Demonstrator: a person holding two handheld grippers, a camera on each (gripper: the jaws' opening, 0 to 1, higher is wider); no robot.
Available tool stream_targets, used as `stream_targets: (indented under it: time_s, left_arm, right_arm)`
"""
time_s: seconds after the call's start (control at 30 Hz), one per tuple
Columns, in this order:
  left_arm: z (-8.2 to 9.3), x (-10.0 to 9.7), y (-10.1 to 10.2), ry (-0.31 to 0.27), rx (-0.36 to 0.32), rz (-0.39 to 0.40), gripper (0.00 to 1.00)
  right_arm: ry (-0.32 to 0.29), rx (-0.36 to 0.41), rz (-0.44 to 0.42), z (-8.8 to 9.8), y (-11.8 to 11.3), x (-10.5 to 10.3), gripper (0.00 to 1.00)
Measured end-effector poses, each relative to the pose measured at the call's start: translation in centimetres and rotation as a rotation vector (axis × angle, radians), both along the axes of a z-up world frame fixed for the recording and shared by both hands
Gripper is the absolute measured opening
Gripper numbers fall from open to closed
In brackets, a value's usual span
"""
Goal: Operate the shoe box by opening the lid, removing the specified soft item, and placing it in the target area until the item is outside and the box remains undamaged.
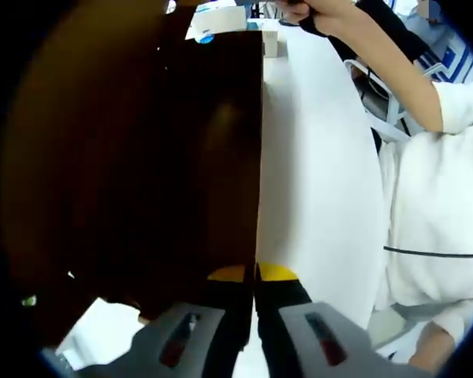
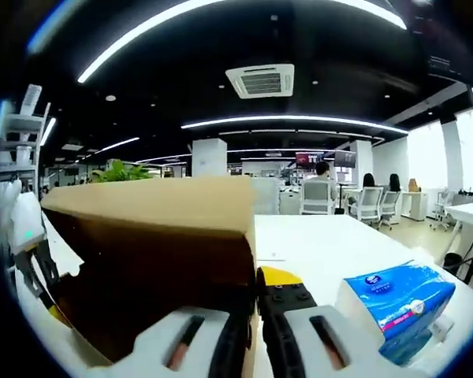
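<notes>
Both grippers are pinching the brown cardboard shoe box lid edge, jaws pressed tight on it: right gripper at one spot, left gripper at another. The blue tissue pack is sitting on the white table beside the box. Pulling too hard or twisting w/ both hands could be tearing or bending the lid, maybe tipping the box.

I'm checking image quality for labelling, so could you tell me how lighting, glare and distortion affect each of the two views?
Left gripper view: the box is a dark, underexposed brown mass, while the white table glares; edges look soft. Right gripper view: evenly lit, with ceiling light strips bowed by fisheye distortion; the box shows shadow inside, and the blue tissue pack is reasonably sharp.
</notes>
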State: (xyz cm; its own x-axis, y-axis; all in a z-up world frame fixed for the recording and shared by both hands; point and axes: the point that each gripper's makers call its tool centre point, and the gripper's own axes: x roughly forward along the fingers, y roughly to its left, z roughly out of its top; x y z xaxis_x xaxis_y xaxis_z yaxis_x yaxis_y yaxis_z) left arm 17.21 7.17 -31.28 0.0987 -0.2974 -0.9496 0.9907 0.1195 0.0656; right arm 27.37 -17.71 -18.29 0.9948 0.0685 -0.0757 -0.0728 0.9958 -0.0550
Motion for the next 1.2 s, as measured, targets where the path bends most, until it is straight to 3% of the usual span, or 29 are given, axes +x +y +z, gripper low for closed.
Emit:
stream_targets:
  time_s: [0.6, 0.7, 0.87, 1.03, 1.2]
  left_arm:
    - [-0.1, 0.0, 0.2, -0.052, -0.015, -0.049, 0.04]
    - [-0.1, 0.2, 0.0, -0.092, -0.019, -0.067, 0.07]
    - [-0.1, 1.9, 0.5, -0.248, 0.022, -0.113, 0.15]
    - [0.1, 1.7, 0.3, -0.259, -0.030, -0.077, 0.16]
    - [0.6, 1.8, -0.5, -0.236, -0.149, -0.007, 0.18]
  right_arm:
    - [0.011, -0.033, -0.018, -0.5, -0.3, -1.2, 0.00]
    - [0.009, -0.036, -0.025, -0.4, -0.5, -1.2, 0.00]
    - [-0.003, -0.032, -0.034, 0.1, -0.7, -1.2, 0.00]
    - [-0.008, -0.037, -0.041, -0.2, -0.7, -1.1, 0.00]
    - [-0.016, -0.018, -0.037, -0.1, -0.7, -0.9, 0.00]
